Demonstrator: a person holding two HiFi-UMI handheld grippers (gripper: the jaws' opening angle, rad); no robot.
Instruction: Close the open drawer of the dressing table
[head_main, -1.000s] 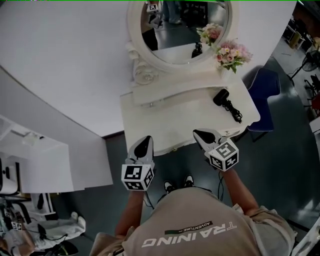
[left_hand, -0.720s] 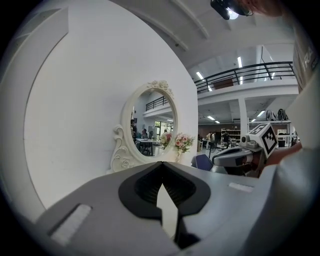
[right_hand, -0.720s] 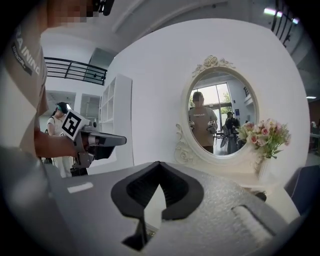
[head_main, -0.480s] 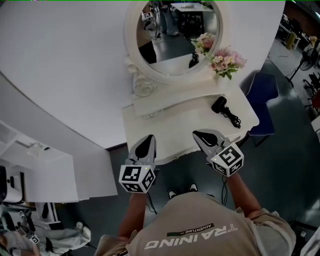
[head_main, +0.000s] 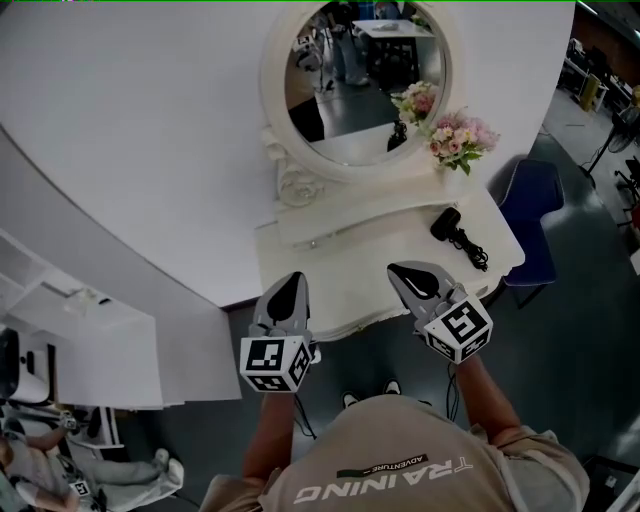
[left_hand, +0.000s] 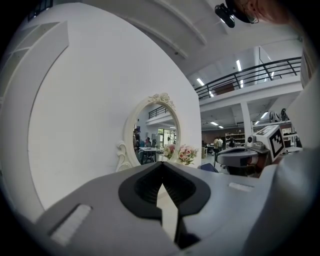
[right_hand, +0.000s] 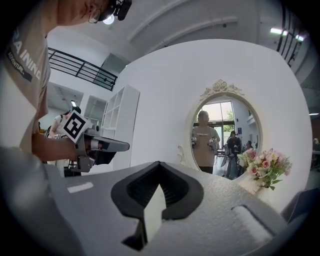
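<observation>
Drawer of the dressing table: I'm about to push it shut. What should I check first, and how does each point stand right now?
1. Left gripper empty, fingers together: ok.
2. Right gripper empty, fingers together: ok.
3. Both grippers over the front edge of the table, short of the drawer: ok.
4. Hair dryer and its cord lie at the tabletop's right, not between the grippers and the drawer: ok.
5. How far the drawer stands out: cannot tell.

Curved white wall, dark floor, blue chair
</observation>
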